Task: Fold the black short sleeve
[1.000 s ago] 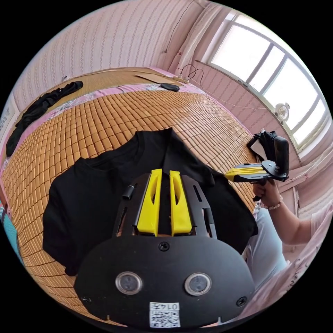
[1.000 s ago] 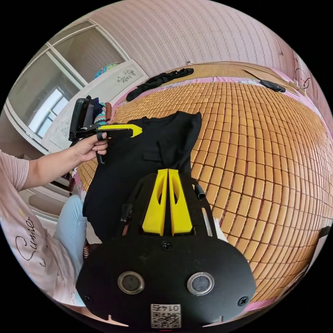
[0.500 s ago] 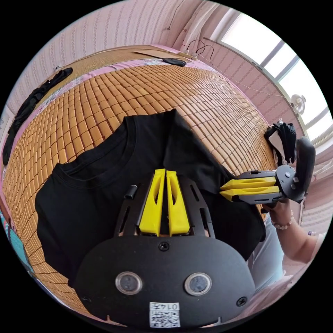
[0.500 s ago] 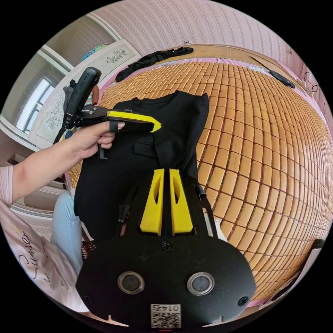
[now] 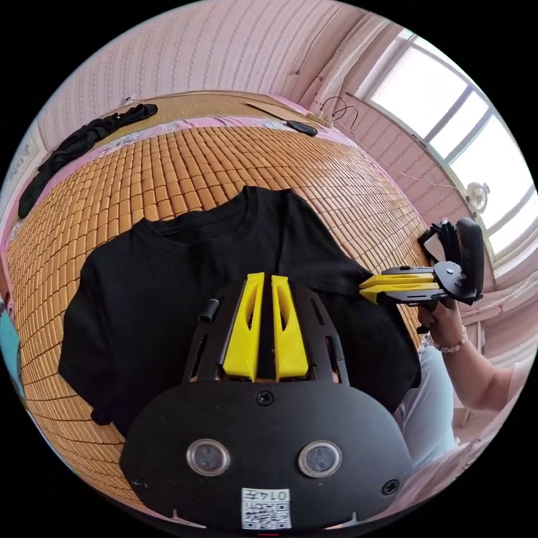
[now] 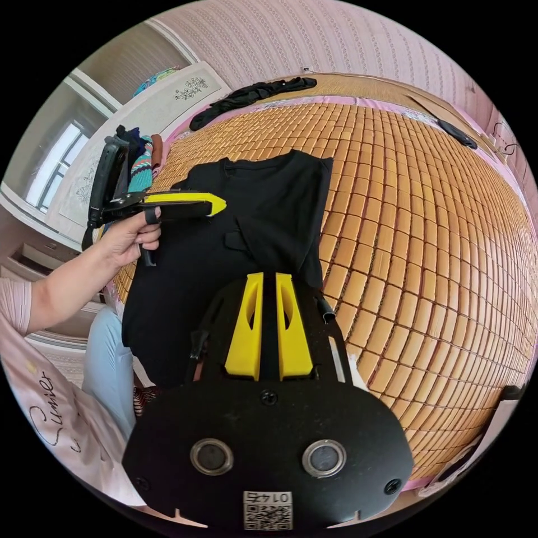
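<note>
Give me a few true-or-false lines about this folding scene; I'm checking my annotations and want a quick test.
1. The black T-shirt lies on a woven bamboo mat. True.
2. One side of the shirt is already folded over its body. True: in the right gripper view the side panel lies turned inward.
3. The mat carries nothing besides the shirt. False: a dark bundle of clothing lies near its far edge.
4. The left gripper is held by a hand. True.
5. The right gripper has its jaws spread wide. False: they sit close together with a narrow gap.
6. The room has no window. False: a bright window shows in the left gripper view.
</note>
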